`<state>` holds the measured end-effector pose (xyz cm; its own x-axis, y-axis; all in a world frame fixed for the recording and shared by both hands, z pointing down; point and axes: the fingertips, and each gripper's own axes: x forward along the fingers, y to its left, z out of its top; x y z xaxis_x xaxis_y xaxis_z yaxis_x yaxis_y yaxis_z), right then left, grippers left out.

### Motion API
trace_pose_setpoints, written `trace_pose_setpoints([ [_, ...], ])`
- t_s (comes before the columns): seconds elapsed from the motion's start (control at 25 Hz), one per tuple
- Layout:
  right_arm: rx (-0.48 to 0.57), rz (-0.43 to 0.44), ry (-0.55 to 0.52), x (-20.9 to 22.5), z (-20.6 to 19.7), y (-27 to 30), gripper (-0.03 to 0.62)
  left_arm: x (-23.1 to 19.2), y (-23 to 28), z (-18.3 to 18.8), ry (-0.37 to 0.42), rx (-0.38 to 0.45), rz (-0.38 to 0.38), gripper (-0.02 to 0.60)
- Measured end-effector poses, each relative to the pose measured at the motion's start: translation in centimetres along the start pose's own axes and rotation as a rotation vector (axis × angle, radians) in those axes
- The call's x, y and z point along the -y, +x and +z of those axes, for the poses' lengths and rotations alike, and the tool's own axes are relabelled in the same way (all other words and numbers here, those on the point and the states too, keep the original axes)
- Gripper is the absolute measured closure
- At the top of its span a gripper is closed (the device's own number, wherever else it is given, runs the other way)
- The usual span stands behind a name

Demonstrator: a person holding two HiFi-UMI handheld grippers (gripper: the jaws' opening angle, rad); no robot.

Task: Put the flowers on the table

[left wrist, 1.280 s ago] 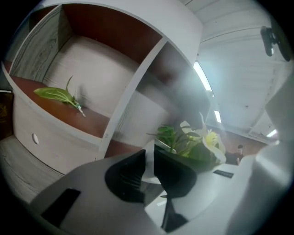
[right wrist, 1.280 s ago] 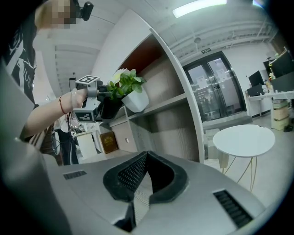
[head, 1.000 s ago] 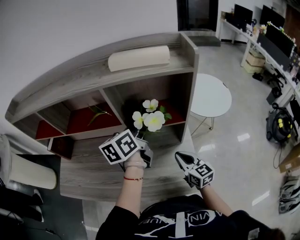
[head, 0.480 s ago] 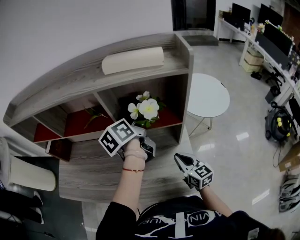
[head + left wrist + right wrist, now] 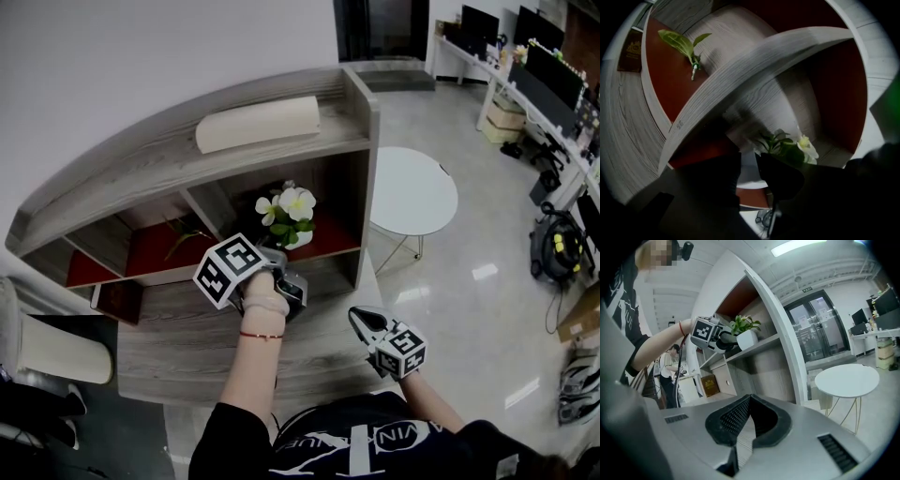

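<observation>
Wooden shelf walls (image 5: 364,183) box the flowers (image 5: 291,206); bare tabletop (image 5: 178,330) lies below.

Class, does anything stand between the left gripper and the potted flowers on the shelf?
Nothing visible does: the left gripper has the white pot of the flowers between its jaws, which have just been opening.

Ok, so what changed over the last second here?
The left claw carried the flower pot further into the right compartment of the shelf, where it now stands on the red lining. Its jaws have just been opening, with the pot between them. The right claw stayed shut and still.
</observation>
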<state>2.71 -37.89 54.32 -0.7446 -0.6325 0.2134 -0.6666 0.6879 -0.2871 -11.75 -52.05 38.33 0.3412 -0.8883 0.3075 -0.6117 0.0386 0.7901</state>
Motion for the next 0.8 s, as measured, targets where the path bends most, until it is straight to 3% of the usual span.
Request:
trace_pose_setpoints([
  [0.12,0.001,0.007,0.002,-0.2,-0.1,0.1,0.583,0.0,0.0,-0.5,-0.036,-0.012,-0.024,0.422],
  [0.28,-0.006,0.013,0.005,-0.5,-0.2,0.2,0.583,0.0,-0.4,-0.7,-0.055,-0.003,-0.04,0.396],
  [0.8,-0.025,0.021,0.002,-1.4,-1.0,0.0,0.583,0.4,-1.9,-2.8,-0.1,-0.021,-0.137,0.391],
])
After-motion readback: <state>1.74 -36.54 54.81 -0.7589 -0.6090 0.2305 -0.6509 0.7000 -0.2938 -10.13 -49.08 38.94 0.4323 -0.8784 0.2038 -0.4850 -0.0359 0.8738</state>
